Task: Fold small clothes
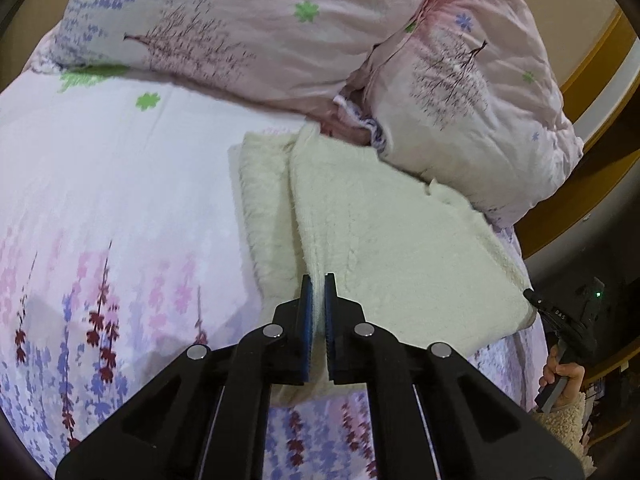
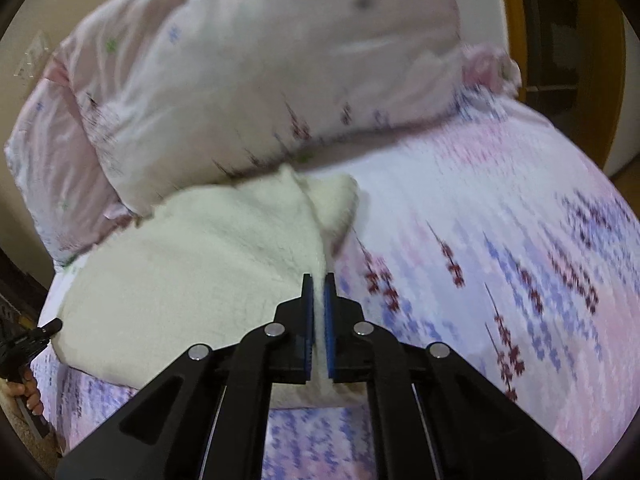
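We see no container, only a cream fleece garment (image 1: 380, 232) lying partly folded on the bed (image 1: 100, 184) near its head edge, just beside the floral pillows (image 1: 248, 28). Our left hand-held gripper (image 1: 319, 280) and right hand-held gripper (image 2: 319, 280) each pinch its near hem. Wooden furniture (image 1: 592, 60) stands beyond the bed.

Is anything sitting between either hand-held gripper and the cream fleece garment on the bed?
Nothing visible. The left hand-held gripper and the right hand-held gripper each already pinch an edge of the cream fleece garment.
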Available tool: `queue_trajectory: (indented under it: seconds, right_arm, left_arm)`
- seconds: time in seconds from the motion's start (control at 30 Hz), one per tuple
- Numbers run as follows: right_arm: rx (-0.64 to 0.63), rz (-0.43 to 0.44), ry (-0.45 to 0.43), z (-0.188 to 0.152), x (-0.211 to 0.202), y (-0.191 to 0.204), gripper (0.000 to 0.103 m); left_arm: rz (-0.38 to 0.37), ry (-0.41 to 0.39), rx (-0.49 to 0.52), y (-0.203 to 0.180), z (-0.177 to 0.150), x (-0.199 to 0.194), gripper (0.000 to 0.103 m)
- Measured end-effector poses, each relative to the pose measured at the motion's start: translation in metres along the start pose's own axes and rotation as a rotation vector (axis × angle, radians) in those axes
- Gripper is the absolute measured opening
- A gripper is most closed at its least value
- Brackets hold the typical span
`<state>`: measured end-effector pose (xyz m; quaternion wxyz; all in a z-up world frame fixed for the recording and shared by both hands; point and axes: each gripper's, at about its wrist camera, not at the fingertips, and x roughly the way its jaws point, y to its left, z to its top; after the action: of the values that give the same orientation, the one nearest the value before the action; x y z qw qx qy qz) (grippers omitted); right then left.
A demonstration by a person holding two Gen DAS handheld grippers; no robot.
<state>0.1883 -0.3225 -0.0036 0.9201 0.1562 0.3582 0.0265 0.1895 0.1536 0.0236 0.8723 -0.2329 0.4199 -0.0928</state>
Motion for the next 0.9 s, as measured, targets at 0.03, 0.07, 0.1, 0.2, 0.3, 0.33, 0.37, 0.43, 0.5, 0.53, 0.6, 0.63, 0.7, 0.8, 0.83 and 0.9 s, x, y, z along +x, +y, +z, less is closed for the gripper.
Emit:
queue_trajectory:
  seconds: [0.03,0.07,0.1,0.2,0.3,0.33,0.37,0.43,0.5,0.53,0.6,0.63,0.7,0.8,0.83,0.9]
  right_arm:
    - [0.005,-0.009,0.021,-0.003,0.004,-0.002,0.005]
    - [0.004,-0.019,0.035,-0.005,0.007,-0.003,0.005]
    - [0.0,-0.03,0.048,-0.007,0.01,-0.003,0.005]
    - [-0.02,-0.065,0.079,-0.011,0.02,-0.003,0.005]
    - [-0.011,-0.059,0.074,-0.006,0.016,-0.001,0.015]
    - [0.007,-0.035,0.056,-0.002,0.012,-0.002,0.026]
    - [0.02,-0.017,0.039,0.003,0.009,-0.003,0.036]
    - [0.037,-0.002,0.001,0.015,0.007,-0.001,0.038]
    - [0.037,0.014,-0.016,0.029,0.012,0.002,0.038]
    - [0.034,0.02,-0.015,0.037,0.019,0.005,0.038]
    - [0.034,0.023,0.001,0.05,0.033,0.008,0.038]
    - [0.034,0.018,0.017,0.057,0.044,0.01,0.037]
    - [0.029,-0.002,0.047,0.066,0.061,0.013,0.037]
    - [0.025,-0.015,0.099,0.068,0.081,0.014,0.008]
    - [0.019,-0.007,0.105,0.066,0.083,0.015,0.005]
    - [0.018,-0.045,0.043,0.064,0.076,0.014,0.004]
  left_arm:
    - [0.005,0.001,-0.004,0.002,-0.002,0.0,0.005]
    - [0.012,0.002,-0.008,0.005,-0.003,0.001,0.005]
    - [0.018,0.003,-0.011,0.007,-0.004,0.002,0.005]
    - [0.036,0.013,-0.006,0.007,-0.004,0.009,0.005]
    - [0.047,0.015,0.015,0.002,-0.003,0.01,0.005]
    - [0.044,0.015,0.017,0.001,-0.002,0.009,0.005]
    - [0.039,0.016,0.019,0.0,0.0,0.008,0.006]
    - [0.046,0.007,0.02,-0.002,0.004,0.005,0.012]
    - [0.056,-0.014,0.021,-0.004,0.01,0.001,0.027]
    - [0.064,-0.031,0.022,-0.007,0.013,-0.001,0.039]
    - [0.086,-0.063,0.03,-0.012,0.02,-0.003,0.05]
    - [0.092,-0.069,0.038,-0.015,0.023,-0.002,0.051]
    - [0.107,-0.066,0.051,-0.022,0.03,0.004,0.051]
    - [0.117,-0.051,0.053,-0.025,0.035,0.013,0.051]
    - [0.118,-0.045,0.053,-0.026,0.036,0.015,0.051]
    - [0.12,-0.034,0.054,-0.027,0.035,0.02,0.051]
